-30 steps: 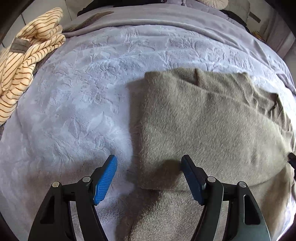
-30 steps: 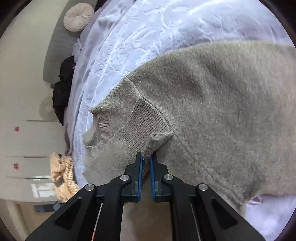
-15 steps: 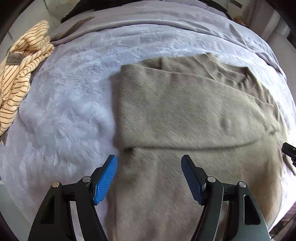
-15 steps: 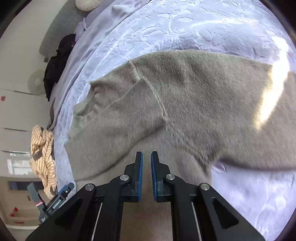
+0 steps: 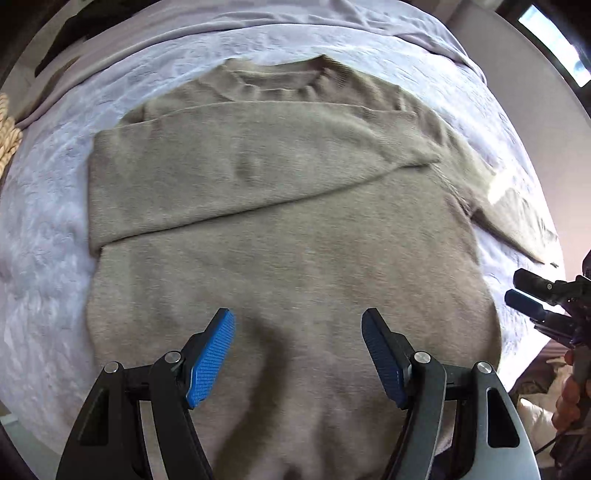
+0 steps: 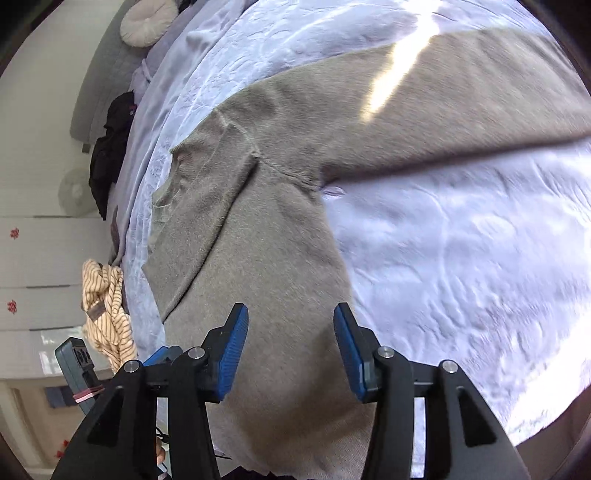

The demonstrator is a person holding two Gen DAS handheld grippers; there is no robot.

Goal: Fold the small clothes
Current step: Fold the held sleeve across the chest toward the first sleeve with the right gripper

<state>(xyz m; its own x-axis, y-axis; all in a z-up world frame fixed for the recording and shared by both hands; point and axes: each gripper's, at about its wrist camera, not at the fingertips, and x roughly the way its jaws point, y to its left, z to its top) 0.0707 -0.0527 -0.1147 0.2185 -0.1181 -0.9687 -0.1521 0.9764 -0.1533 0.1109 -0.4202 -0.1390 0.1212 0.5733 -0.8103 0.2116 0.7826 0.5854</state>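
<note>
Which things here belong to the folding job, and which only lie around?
For the job:
grey-brown sweater, one sleeve folded across the chest
left gripper, open
right gripper, open

Lying about:
striped garment
round cushion
black clothes

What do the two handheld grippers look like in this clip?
Both the left gripper and the right gripper share one design: glossy black plastic frames with triangular cut-outs, silver pivot pins, and textured blue pads on the fingers.

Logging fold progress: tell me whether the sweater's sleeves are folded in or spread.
One each: one sleeve lies folded across the sweater chest; the other sleeve stretches out over the bedspread.
</note>
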